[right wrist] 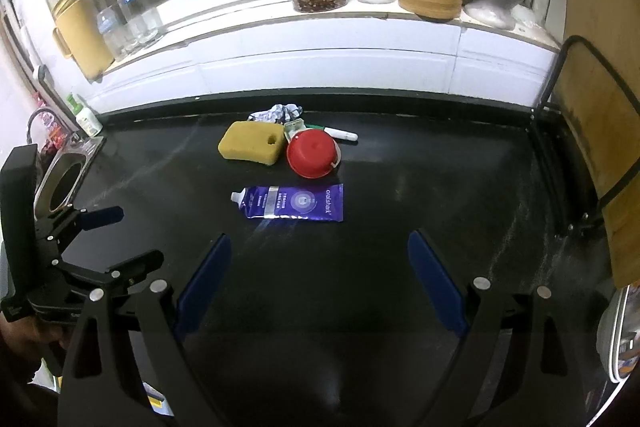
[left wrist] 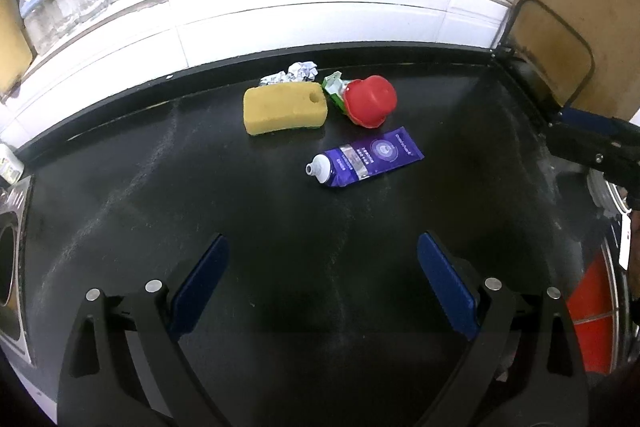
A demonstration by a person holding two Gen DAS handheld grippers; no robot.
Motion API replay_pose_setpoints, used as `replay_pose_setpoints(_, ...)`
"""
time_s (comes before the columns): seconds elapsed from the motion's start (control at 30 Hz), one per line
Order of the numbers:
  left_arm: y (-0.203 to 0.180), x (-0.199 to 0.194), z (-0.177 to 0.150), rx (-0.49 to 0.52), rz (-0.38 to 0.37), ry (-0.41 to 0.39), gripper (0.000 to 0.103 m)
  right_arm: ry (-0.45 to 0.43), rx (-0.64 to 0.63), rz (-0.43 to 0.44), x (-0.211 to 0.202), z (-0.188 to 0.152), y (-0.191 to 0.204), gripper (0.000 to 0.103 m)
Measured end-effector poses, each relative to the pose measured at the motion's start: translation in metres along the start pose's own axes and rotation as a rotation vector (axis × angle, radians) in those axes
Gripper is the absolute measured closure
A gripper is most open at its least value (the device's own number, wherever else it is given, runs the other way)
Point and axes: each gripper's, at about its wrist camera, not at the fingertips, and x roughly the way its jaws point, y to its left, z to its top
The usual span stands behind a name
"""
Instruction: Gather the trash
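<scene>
Both grippers, left and right, hang with jaws apart and empty above the counter, since the trash, tube nearest, lies clustered toward its back edge.

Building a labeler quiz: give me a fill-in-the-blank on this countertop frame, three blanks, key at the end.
1. The yellow sponge block lies on the ____ countertop.
2. The flattened purple tube has a ____ nozzle.
3. The round plastic cup beside the sponge is ____.

Missing words: black; white; red
</scene>
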Motion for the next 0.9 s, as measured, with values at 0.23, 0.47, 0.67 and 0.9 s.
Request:
replay_pose_setpoints(0.23,0.002,0.018,0.001,0.02,0.006,-0.007,0.011,0.012,0.0,-0.006,0.019,-0.003,-0.008,0.016)
replay_pose_setpoints(0.47,0.017,0.069,-0.014,-0.015,0.085,0.02,0.011,0.048,0.005,-0.037,0.064,-0.019,-0.022,0.009)
replay_pose_setpoints(0.67,0.033,0.089,-0.022,-0.112,0.13,0.039,0.011,0.125,0.027,-0.092,0.106,-0.041,-0.039,0.009)
replay_pose_setpoints(0.9,0.027,0.042,-0.017,-0.138,0.168,0.018,0.011,0.119,0.073,-0.083,0.073,-0.03,-0.034,0.009)
